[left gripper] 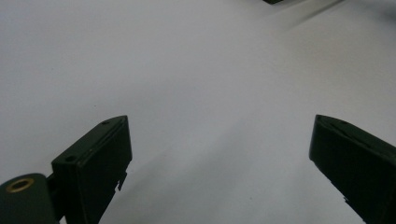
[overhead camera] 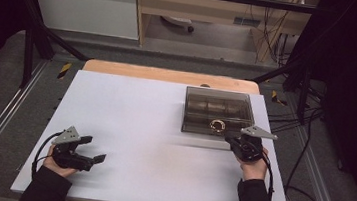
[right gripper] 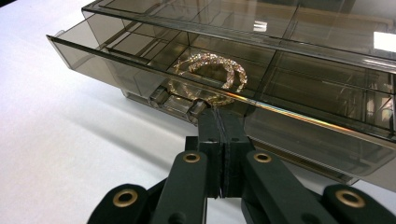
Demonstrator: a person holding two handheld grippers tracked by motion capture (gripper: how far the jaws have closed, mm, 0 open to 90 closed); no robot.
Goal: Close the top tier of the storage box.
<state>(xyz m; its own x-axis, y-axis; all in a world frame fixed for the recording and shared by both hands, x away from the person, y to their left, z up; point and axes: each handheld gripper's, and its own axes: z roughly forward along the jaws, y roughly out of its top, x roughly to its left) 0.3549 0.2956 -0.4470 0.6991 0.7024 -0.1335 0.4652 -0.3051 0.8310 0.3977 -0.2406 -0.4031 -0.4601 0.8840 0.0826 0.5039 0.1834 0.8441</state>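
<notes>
Fingers (right gripper: 233,135) of the right gripper (right gripper: 219,122) pinch the drawer handle (right gripper: 198,106).

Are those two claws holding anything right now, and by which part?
The right gripper is pinched shut on the drawer of the smoky plastic box, at its front handle. The left gripper is open and holds nothing.

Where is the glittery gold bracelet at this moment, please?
The glittery gold bracelet lies in the open drawer of the smoky clear plastic box at the table's far right, just ahead of the right gripper.
</notes>
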